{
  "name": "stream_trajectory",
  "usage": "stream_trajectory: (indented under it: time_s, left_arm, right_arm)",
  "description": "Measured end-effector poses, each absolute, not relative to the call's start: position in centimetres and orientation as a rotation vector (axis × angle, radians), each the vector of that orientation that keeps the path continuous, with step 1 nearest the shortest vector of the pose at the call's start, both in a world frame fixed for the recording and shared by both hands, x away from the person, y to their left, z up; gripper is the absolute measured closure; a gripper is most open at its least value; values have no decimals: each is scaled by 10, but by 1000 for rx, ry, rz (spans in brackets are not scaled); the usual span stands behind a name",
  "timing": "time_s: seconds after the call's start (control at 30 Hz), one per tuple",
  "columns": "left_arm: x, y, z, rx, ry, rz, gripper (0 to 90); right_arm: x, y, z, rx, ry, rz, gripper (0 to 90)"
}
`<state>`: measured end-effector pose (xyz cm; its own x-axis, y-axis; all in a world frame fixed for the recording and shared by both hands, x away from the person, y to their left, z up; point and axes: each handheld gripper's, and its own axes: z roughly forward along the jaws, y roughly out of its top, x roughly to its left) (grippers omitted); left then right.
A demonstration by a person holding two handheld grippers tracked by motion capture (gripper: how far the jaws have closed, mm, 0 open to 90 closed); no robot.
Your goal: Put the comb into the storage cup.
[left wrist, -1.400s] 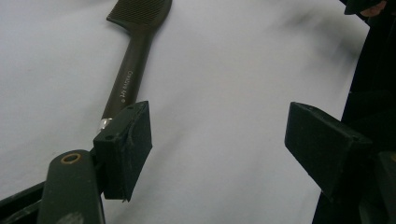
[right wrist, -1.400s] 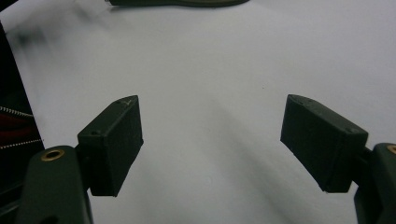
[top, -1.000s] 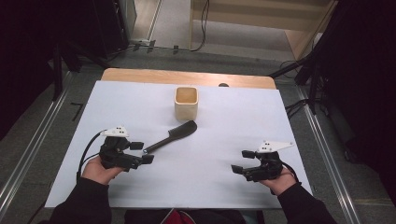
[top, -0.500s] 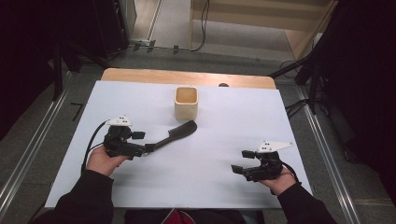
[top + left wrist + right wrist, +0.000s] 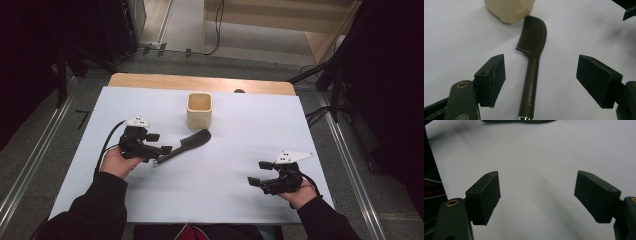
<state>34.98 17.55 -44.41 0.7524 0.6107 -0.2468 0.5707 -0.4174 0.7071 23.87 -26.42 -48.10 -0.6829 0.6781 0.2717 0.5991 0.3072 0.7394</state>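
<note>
Black plastic is what the comb (image 5: 532, 60) is made of, and it is laid flat on the white tabletop (image 5: 240, 165), with its toothed end just beside the small cream cup (image 5: 199, 110). The left hand-held gripper (image 5: 159, 149) is held wide open, with one jaw on each side of the comb's handle, and nothing is gripped yet. The right hand-held gripper (image 5: 257, 180) is also held wide open and empty, well apart from the comb, over bare tabletop. The step in hand looks like the reach for the comb. Next, the left jaws would likely need to be lowered and squeezed shut on the handle.
</note>
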Motion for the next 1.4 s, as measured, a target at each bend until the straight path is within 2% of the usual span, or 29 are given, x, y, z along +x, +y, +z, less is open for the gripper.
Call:
stream_trajectory:
  time_s: [0.83,1.4]
  left_arm:
    - [357,170,-450,2101,917,77,241]
    - [351,167,-465,2173,903,91,247]
  right_arm:
    - [238,-264,-481,1210,2462,1332,189]
    - [239,-264,-481,1202,2466,1333,189]
